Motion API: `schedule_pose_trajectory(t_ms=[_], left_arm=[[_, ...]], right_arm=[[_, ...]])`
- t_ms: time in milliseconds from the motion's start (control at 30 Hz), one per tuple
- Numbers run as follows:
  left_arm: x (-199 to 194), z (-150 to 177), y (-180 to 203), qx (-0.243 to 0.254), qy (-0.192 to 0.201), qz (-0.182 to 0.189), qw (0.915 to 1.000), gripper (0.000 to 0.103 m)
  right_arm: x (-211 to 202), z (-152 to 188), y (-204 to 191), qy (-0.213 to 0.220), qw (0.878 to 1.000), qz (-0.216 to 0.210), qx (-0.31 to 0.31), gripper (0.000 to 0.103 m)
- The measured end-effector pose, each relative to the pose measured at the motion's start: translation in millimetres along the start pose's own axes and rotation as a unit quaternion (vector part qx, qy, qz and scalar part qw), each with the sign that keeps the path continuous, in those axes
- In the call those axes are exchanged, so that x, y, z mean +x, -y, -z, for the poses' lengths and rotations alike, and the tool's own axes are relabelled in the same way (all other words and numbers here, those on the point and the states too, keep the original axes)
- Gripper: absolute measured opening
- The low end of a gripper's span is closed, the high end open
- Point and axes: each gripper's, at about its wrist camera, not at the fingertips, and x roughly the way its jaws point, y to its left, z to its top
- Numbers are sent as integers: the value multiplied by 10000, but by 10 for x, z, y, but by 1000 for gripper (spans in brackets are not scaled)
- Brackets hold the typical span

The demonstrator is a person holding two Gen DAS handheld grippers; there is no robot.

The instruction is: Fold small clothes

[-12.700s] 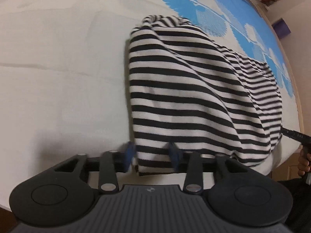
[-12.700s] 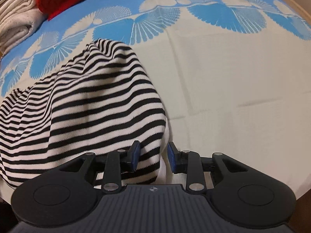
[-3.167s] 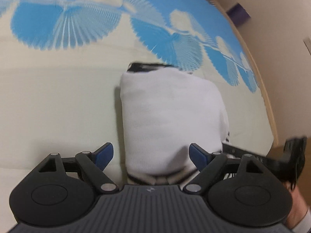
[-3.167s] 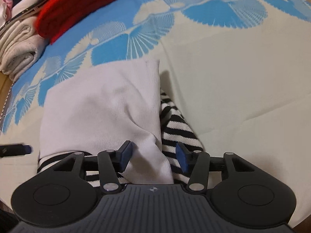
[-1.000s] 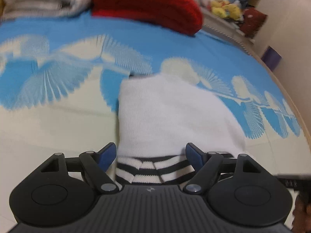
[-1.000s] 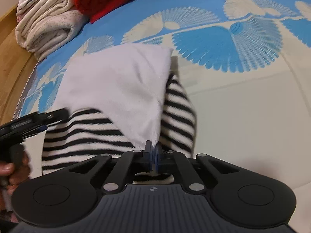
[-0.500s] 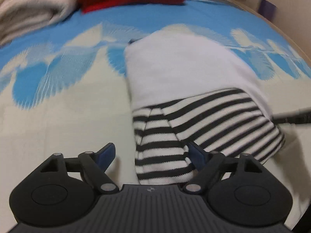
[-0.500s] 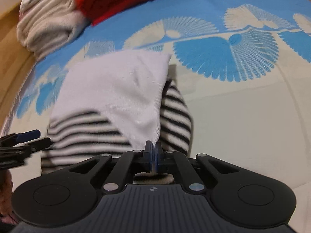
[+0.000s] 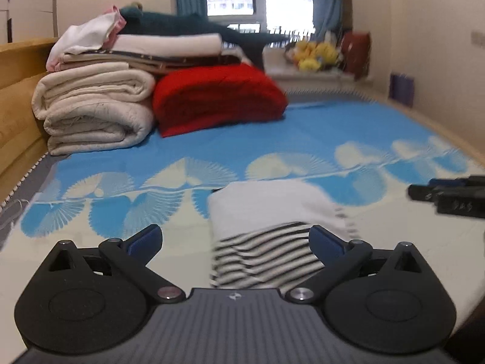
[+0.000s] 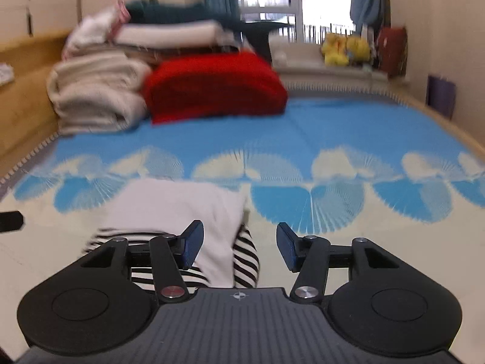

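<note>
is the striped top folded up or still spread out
Folded. The striped top lies as a compact block on the bedspread, white inside turned over its stripes; neither gripper holds it.

Lay folded garment (image 9: 272, 209) at lower centre on bedspread (image 9: 303, 139); behind, upper left, quilts (image 9: 94, 112) left of blanket (image 9: 218, 97); plush toys (image 9: 315, 53) on windowsill (image 9: 318, 75), upper right.

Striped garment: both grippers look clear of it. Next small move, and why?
Probably back both grippers away. The striped garment lies as a compact bundle on the bedspread; the left gripper and right gripper are opening with nothing pinched, so this fold looks done.
</note>
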Motion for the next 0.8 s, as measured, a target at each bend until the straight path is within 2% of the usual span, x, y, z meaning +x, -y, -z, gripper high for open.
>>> schedule_pose_trajectory(t_ms=[167, 267, 300, 367, 400, 433, 567, 667, 800], left_arm=[[-470, 377, 266, -407, -141, 158, 9989, 103], [-481, 694, 365, -620, -268, -56, 9977, 103], [-439, 787, 395, -602, -327, -178, 9975, 103], [-307, 919, 440, -610, -705, -487, 9945, 103], [-236, 939, 422, -814, -916, -545, 9910, 103], [-213, 940, 416, -955, -952, -522, 9895, 103], [-163, 923, 438, -778, -881, -645, 9910, 103], [-129, 919, 432, -828, -879, -625, 9907, 103], [-69, 884, 417, -810, -819, -665, 9911, 103]], right_arm=[[-712, 269, -91, 410, 9991, -53, -106, 61], [-924, 535, -81, 292, 9996, 0, -9, 61], [-944, 607, -97, 182, 9998, 2, 37, 61], [-953, 736, -134, -76, 9999, 115, 53, 61], [-946, 779, -169, -151, 9997, 178, 16, 61], [-920, 803, -192, -177, 9996, 218, -33, 61], [-786, 883, -267, -369, 9989, 185, -221, 61], [-709, 887, -298, -501, 9987, 95, -79, 61], [-675, 884, -385, -453, 9989, 20, -109, 61]])
